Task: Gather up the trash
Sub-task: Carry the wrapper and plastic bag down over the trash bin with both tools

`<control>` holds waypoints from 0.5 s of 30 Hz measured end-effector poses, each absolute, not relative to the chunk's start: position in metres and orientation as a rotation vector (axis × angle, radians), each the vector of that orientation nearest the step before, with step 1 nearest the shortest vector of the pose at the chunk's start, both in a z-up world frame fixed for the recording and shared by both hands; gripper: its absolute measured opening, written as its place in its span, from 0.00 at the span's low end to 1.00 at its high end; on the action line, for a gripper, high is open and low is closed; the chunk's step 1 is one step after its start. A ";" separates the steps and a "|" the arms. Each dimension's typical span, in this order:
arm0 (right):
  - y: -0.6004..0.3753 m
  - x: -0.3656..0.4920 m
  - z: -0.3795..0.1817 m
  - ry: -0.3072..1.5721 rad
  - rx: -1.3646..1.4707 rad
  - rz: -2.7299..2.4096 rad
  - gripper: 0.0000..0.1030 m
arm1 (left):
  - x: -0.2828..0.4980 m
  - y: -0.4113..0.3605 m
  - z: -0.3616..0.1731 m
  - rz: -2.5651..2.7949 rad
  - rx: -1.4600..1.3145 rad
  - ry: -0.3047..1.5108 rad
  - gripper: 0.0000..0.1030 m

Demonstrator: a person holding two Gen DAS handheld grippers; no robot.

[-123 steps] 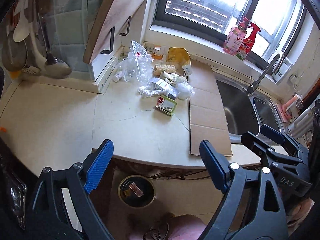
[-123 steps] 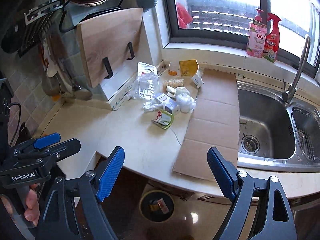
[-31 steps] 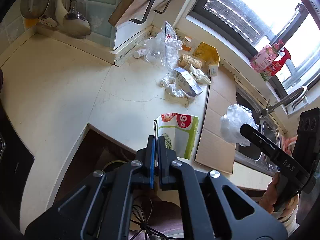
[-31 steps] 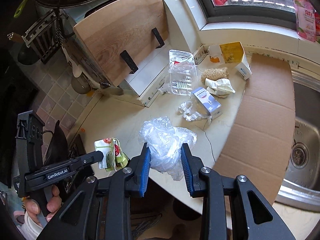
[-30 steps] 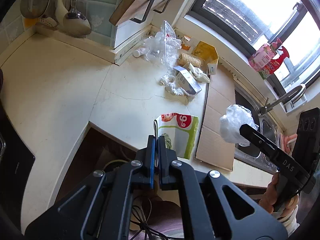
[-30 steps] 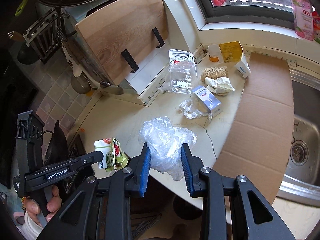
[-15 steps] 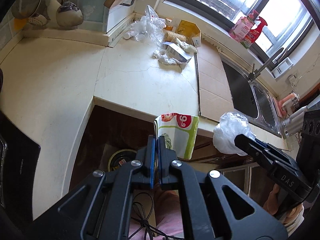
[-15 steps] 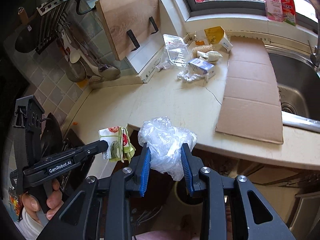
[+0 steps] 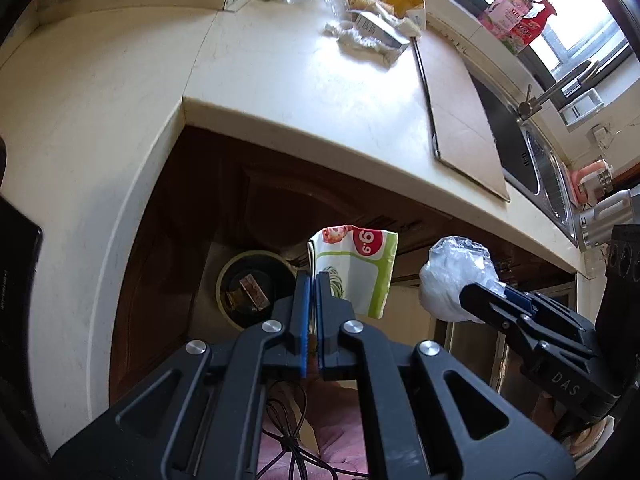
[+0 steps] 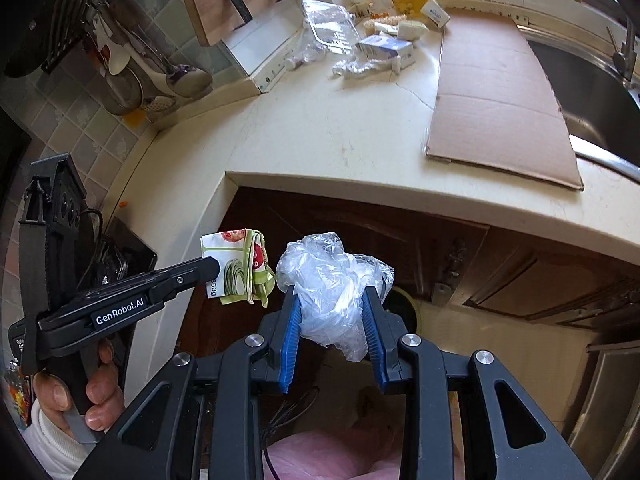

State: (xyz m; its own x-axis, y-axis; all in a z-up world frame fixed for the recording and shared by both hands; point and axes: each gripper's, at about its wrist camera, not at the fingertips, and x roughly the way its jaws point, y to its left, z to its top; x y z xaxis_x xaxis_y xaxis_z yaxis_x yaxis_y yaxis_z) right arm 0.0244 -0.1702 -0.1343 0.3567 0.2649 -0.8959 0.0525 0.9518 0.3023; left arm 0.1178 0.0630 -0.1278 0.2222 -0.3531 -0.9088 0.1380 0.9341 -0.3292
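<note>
From the left wrist camera, the left hand-held gripper (image 9: pixel 313 280) is clenched on a folded food packet (image 9: pixel 356 268) printed in green, white and red, which it holds out past the edge of the worktop (image 9: pixel 280 80), in front of the dark cabinet. Just left of the packet, down on the floor, stands a round bin (image 9: pixel 250 288) with scraps inside. To the right, the right hand-held gripper (image 9: pixel 480 292) carries a crumpled clear plastic bag (image 9: pixel 456 276). More trash lies far back on the worktop beside a flat cardboard sheet (image 9: pixel 456 108).

From the right wrist camera, the right hand-held gripper (image 10: pixel 330 308) is closed around the plastic bag (image 10: pixel 332 280), its blue pads pressing both sides. The bin (image 10: pixel 404 304) is mostly hidden behind the bag. The left hand-held gripper (image 10: pixel 214 268) pinches the food packet (image 10: pixel 240 268) just left of the bag. A small white box (image 10: pixel 386 48) and a clear plastic tray (image 10: pixel 330 24) sit on the worktop (image 10: pixel 320 136).
</note>
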 end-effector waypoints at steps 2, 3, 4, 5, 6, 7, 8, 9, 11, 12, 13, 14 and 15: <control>-0.172 0.027 -0.154 1.234 0.306 0.146 0.29 | 0.115 0.060 -0.148 -0.335 -0.182 1.330 0.00; -0.171 0.027 -0.166 1.249 0.305 0.151 0.29 | 0.113 0.058 -0.160 -0.330 -0.173 1.342 0.00; -0.172 0.029 -0.178 1.261 0.304 0.155 0.29 | 0.111 0.056 -0.173 -0.321 -0.169 1.353 0.01; -0.172 0.030 -0.193 1.276 0.303 0.155 0.29 | 0.109 0.054 -0.188 -0.310 -0.168 1.369 0.01; -0.173 0.030 -0.209 1.294 0.311 0.156 0.29 | 0.107 0.054 -0.201 -0.303 -0.169 1.381 0.01; -0.174 0.032 -0.226 1.313 0.324 0.162 0.29 | 0.105 0.052 -0.217 -0.289 -0.165 1.393 0.01; -0.175 0.032 -0.244 1.332 0.335 0.163 0.29 | 0.103 0.050 -0.234 -0.272 -0.155 1.406 0.01; -0.176 0.031 -0.262 1.349 0.338 0.162 0.29 | 0.102 0.049 -0.248 -0.261 -0.147 1.419 0.01; -0.178 0.031 -0.297 1.382 0.339 0.164 0.29 | 0.099 0.046 -0.285 -0.241 -0.138 1.442 0.01; -0.178 0.030 -0.315 1.396 0.339 0.164 0.29 | 0.097 0.045 -0.302 -0.233 -0.137 1.451 0.01; -0.179 0.031 -0.330 1.406 0.338 0.164 0.29 | 0.097 0.044 -0.317 -0.232 -0.133 1.452 0.01; -0.180 0.031 -0.350 1.420 0.336 0.165 0.29 | 0.097 0.042 -0.335 -0.230 -0.123 1.449 0.01; -0.181 0.031 -0.368 1.433 0.334 0.166 0.29 | 0.097 0.041 -0.351 -0.226 -0.116 1.450 0.01</control>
